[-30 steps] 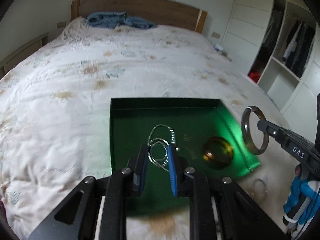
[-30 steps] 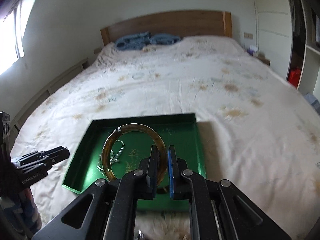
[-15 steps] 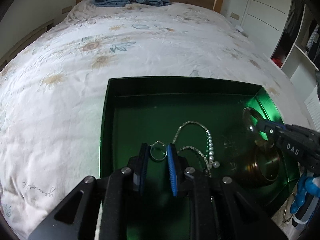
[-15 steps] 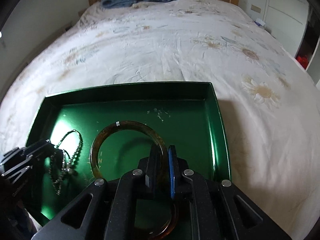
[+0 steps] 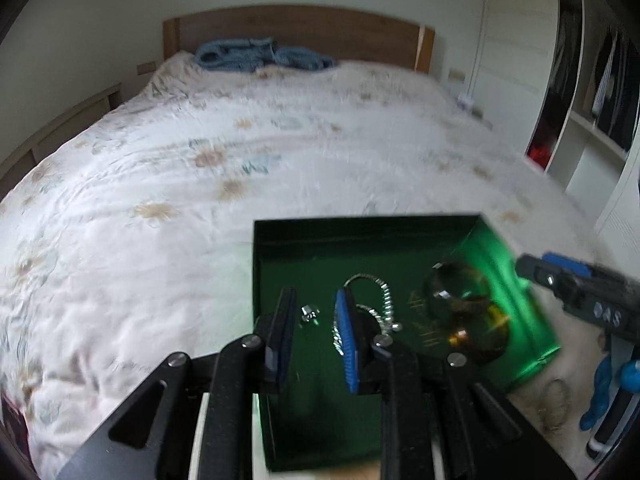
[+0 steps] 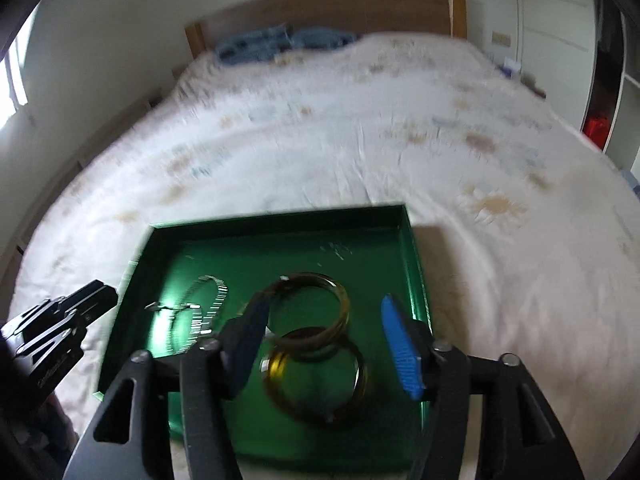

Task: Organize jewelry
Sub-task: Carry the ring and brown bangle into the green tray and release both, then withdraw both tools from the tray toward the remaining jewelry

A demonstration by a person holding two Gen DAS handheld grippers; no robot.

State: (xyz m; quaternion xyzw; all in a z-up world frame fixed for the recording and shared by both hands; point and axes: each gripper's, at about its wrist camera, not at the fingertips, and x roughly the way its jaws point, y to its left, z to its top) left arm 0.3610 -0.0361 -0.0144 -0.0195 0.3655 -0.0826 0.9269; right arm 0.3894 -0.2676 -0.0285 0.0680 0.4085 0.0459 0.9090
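Two amber bangles (image 6: 310,312) lay flat and overlapping in the green tray (image 6: 412,248), between the spread fingers of the right gripper (image 6: 324,344), which held nothing. We noted one silver ring (image 5: 309,314) between the parted left gripper (image 5: 316,334) fingers, and one beaded chain (image 5: 380,296) lying lengthwise toward the headboard.

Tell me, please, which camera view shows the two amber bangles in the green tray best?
The right wrist view: both amber bangles lie overlapping between the open fingers of the right gripper, near the frame's centre. The left wrist view shows them off to the right, smaller, blurred and washed by green glare from the tray.
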